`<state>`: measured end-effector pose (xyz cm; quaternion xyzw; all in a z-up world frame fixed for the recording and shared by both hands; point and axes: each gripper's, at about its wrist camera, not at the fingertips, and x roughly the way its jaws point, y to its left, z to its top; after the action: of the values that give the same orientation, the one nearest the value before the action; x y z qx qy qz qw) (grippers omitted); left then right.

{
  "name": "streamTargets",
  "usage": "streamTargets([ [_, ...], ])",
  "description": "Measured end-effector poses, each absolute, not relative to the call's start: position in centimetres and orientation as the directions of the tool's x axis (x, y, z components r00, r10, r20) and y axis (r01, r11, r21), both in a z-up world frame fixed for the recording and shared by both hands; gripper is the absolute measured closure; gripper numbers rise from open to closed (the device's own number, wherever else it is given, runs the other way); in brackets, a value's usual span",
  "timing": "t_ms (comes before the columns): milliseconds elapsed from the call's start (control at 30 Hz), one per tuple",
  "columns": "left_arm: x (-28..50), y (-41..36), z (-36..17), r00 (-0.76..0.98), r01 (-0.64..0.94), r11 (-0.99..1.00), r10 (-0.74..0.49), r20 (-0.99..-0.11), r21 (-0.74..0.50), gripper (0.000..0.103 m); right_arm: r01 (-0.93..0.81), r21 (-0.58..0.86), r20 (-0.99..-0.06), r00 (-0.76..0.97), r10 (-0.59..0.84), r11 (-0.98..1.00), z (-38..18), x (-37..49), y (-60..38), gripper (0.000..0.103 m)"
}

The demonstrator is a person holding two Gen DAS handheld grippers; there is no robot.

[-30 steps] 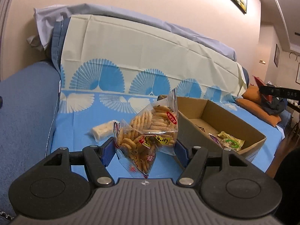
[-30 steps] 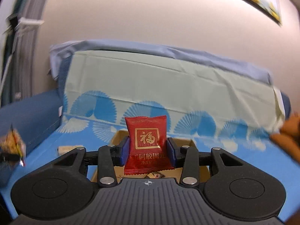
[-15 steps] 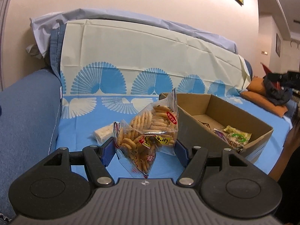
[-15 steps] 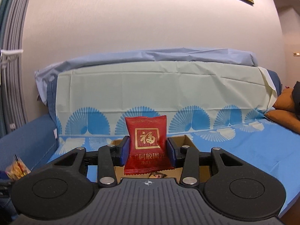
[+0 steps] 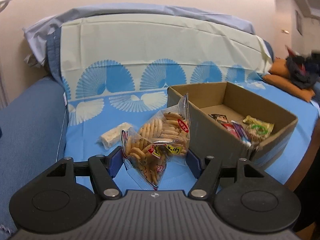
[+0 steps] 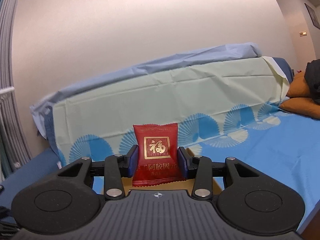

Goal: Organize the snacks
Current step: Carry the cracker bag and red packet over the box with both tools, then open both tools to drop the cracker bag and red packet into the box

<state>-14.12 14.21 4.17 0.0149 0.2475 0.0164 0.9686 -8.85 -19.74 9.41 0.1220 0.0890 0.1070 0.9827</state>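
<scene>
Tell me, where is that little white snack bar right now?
In the left wrist view, the white snack bar lies on the blue sheet, just left of the cracker bag held in the left hand-held gripper.

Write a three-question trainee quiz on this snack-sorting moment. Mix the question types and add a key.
1. True or false: the left tongs grip a clear bag of biscuits.
2. What do the right tongs hold? A) a green packet B) a red packet with a gold character C) nothing
3. Fill in: the white wrapped bar lies on the blue cloth, outside the cardboard ____.

Key: 1 true; 2 B; 3 box
</scene>
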Motion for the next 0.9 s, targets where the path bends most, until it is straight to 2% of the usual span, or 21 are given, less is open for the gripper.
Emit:
streamTargets([
  [133, -13.1, 12.4, 6.3, 0.878, -0.071, 0.997, 0.043, -0.477, -0.04, 0.031, -0.152, 0.151, -0.239, 0.953, 0.185, 0.977, 9.4, -5.6, -19.3, 0.06],
  [267, -10.5, 9.4, 9.7, 0.886, -0.051, 0.998, 0.024, -0.463, -0.044, 0.031, -0.159, 0.176, -0.311, 0.927, 0.208, 0.971, 9.7, -0.6, -19.0, 0.06],
  [467, -5.7, 5.4, 14.2, 0.889, 0.05, 0.996, -0.076, -0.451, -0.07, 0.031, -0.177, 0.226, -0.267, 0.935, 0.235, 0.958, 8.6, 2.5, -19.0, 0.06],
  [600, -2.3, 3.4, 15.5, 0.879, 0.068, 0.99, -0.119, -0.462, -0.126, 0.031, -0.114, 0.284, -0.367, 0.905, 0.218, 0.952, 6.4, 3.5, -19.5, 0.06],
  [900, 3.8, 0.3, 15.4, 0.865, 0.08, 0.984, -0.148, -0.479, -0.159, 0.031, -0.092, 0.291, -0.363, 0.91, 0.199, 0.952, 6.2, 4.5, -19.8, 0.06],
])
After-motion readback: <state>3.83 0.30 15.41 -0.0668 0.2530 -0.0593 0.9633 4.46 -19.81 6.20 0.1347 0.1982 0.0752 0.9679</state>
